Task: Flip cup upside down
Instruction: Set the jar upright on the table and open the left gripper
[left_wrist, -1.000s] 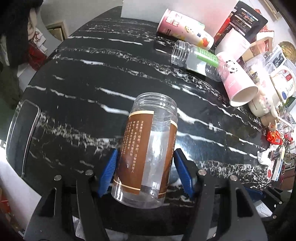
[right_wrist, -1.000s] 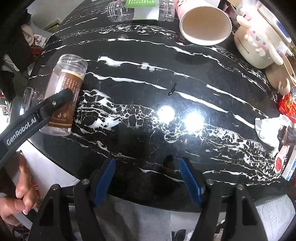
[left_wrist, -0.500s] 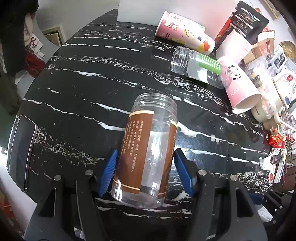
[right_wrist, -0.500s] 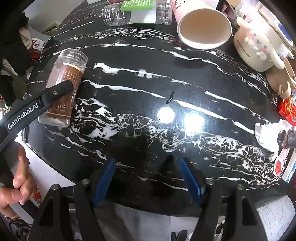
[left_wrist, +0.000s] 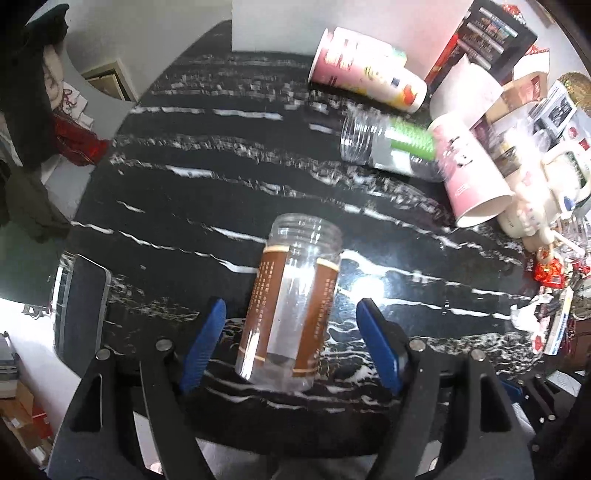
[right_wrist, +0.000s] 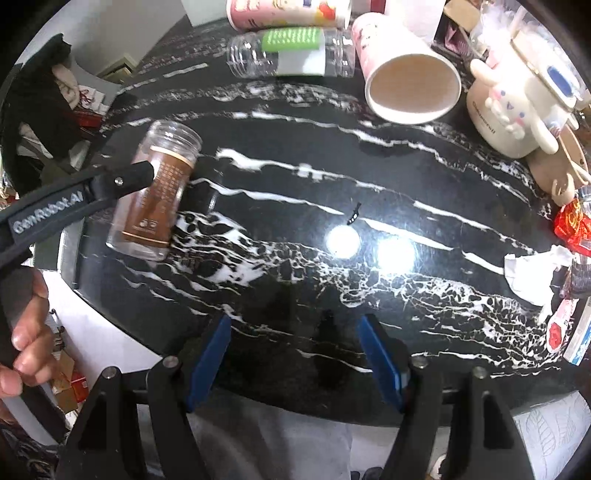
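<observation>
The clear brown-labelled jar (left_wrist: 291, 314) is seen between the spread pads of the left gripper (left_wrist: 291, 343), gaps on both sides, over the black marble table (left_wrist: 221, 177). The right gripper (right_wrist: 295, 354) is held open, empty.

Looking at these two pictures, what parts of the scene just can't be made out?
- Brown-label jar: left wrist view is motion-blurred, so its label print is unreadable, and whether the left tool pads touch it is unclear.
- Same jar, right wrist view: the left tool's black finger crosses its middle.
- Phone: dark screen, glare at the edge.
- Clutter near the cartoon mug: cut off by the fisheye rim.
</observation>
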